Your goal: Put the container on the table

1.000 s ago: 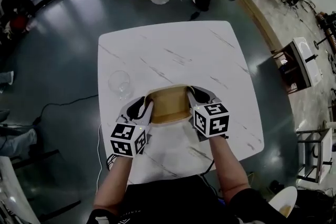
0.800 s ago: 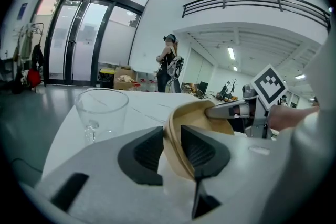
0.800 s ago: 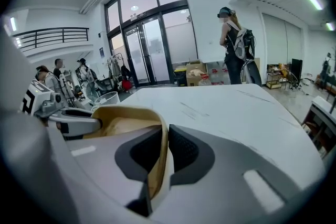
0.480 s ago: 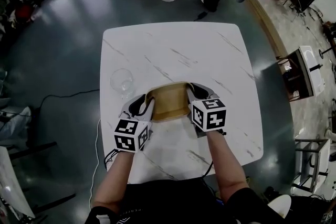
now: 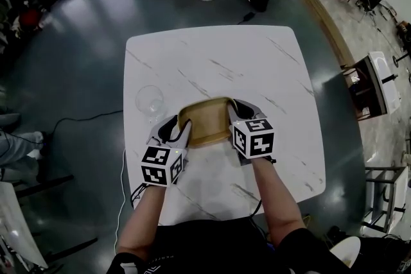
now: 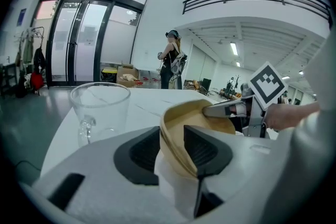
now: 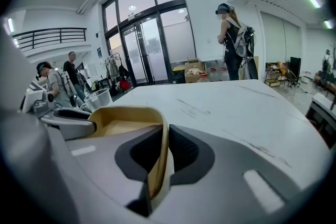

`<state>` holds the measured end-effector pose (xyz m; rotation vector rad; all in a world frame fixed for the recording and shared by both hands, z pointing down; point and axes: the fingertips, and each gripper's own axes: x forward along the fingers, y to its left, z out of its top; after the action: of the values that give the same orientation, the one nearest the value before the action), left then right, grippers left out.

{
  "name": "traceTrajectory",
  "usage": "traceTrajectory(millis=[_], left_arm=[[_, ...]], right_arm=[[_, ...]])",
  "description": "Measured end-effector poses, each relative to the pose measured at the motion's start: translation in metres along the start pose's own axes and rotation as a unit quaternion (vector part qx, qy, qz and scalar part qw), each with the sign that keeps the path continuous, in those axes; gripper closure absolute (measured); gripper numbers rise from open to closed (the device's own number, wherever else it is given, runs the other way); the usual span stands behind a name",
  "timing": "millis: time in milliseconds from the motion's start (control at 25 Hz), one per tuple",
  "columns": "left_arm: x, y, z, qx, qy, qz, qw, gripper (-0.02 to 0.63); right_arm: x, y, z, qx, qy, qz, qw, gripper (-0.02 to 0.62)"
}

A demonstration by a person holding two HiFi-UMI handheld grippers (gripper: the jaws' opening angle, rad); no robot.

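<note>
Left hand-held gripper (image 6: 172, 132) is opening, the tan container (image 5: 204, 122) wall between its jaws; the right hand-held gripper (image 7: 167, 139) pinches the opposite wall. It seems to rest on the counter (image 5: 218, 61) near a glass mug (image 5: 149, 99). It looks light, thin and flexible, so grip the rim gently.

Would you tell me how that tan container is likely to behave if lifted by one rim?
The container looks thin-walled, so probably light: its wall fits the narrow gap between the jaws of the right gripper. Held by one edge alone, it might flex. Broad and shallow, it seems unlikely to tip on the table.
</note>
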<state>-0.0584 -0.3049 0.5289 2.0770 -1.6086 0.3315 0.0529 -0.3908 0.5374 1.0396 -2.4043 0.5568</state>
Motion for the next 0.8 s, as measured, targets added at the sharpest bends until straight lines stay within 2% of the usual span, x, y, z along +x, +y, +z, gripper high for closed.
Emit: traceTrajectory(millis=[80,160,280,640,800], left_arm=[[0.000,0.000,-0.001,0.000,0.002,0.001,1.0000,0.459],[-0.001,0.001,-0.001,0.002,0.002,0.004,1.0000,0.448],[-0.004,0.001,0.002,0.004,-0.004,0.007,1.0000,0.440],[-0.020,-0.011,0.007,0.012,-0.025,-0.008,0.9996,0.445],[-0.032,-0.016,0.011,0.015,-0.036,-0.017,0.9991,0.474]], right_arm=[[0.000,0.000,0.000,-0.008,-0.002,-0.002,1.000,0.564],[-0.002,0.002,0.001,-0.016,-0.005,-0.002,1.000,0.509],[-0.004,0.004,0.004,-0.029,-0.008,-0.009,1.000,0.495],[-0.030,0.013,0.010,-0.057,-0.027,-0.034,0.997,0.497],[-0.044,0.020,0.008,-0.053,-0.036,-0.041,0.997,0.515]])
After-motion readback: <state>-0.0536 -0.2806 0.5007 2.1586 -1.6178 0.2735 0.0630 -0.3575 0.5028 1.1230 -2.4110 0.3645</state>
